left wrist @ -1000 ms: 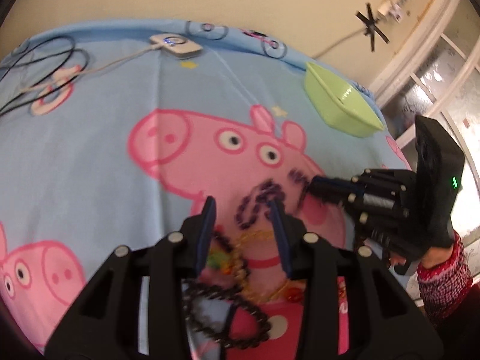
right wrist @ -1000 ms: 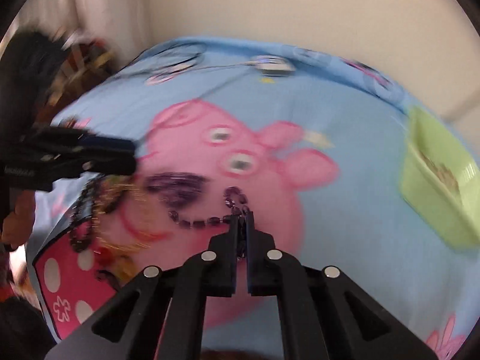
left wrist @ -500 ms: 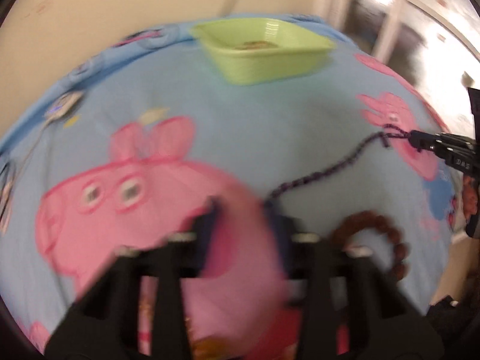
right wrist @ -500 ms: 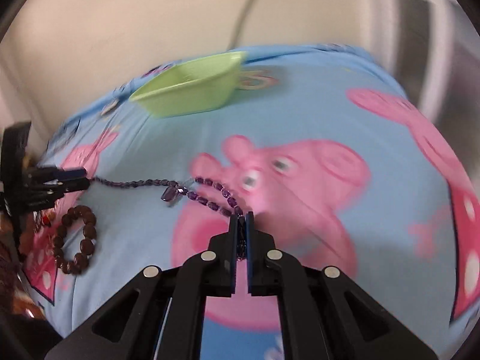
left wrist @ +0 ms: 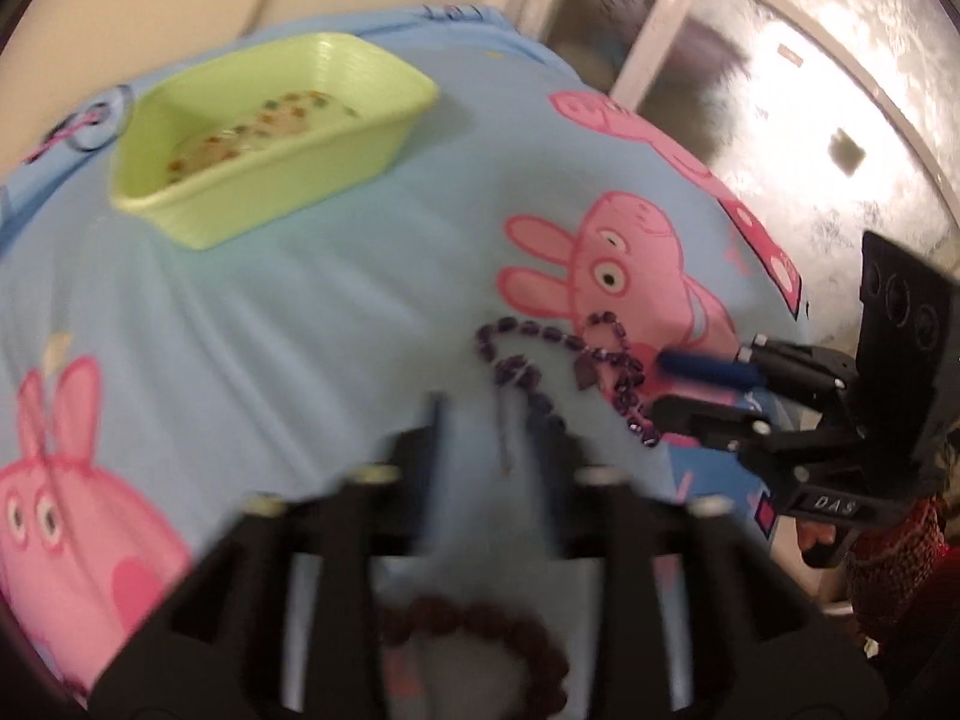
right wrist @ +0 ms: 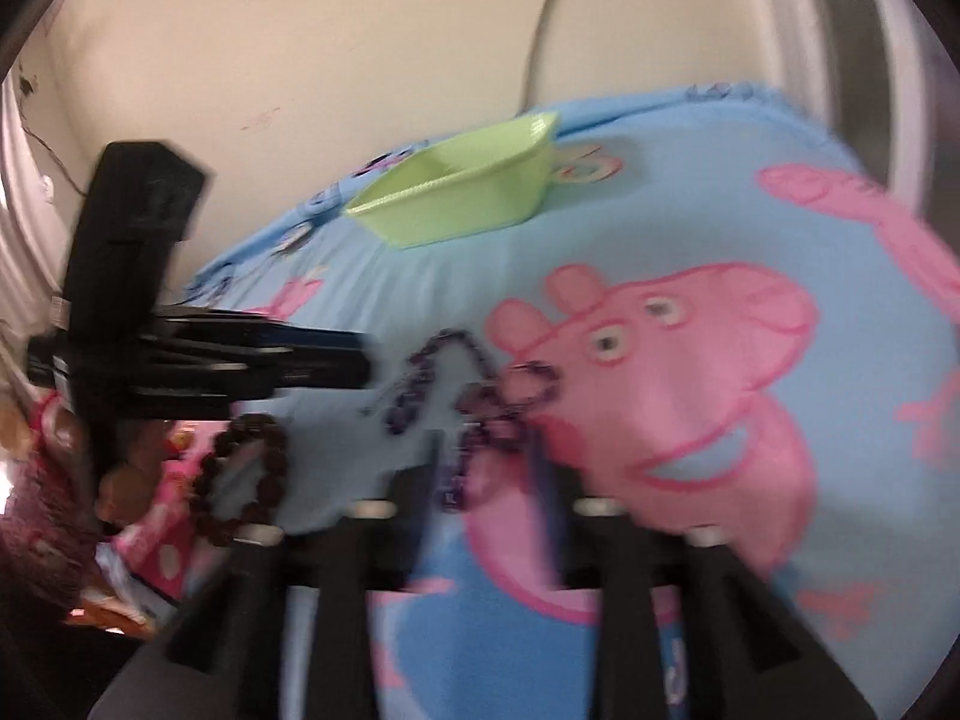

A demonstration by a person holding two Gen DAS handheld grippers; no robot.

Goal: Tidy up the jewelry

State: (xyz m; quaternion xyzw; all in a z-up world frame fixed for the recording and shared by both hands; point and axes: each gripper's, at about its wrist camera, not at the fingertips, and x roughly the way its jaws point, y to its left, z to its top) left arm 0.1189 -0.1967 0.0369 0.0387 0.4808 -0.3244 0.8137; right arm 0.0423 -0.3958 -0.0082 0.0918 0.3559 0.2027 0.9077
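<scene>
Purple necklace (left wrist: 564, 360) lies on the bed (left wrist: 312, 324), both tools (left wrist: 471, 432) (right wrist: 486, 456) opening, gripping nothing; green tray (left wrist: 264, 138) far off, bracelet (right wrist: 240, 480) still out too.

Matt cloth sheet (left wrist: 336, 324), glossy purple bead necklace (left wrist: 558, 348), smooth plastic bin (left wrist: 270, 126).

Necklace (left wrist: 558, 360) lay on the bedsheet (left wrist: 300, 312) between both tongs; bracelet (right wrist: 240, 480) beside it, tray (left wrist: 270, 132) well behind.
</scene>
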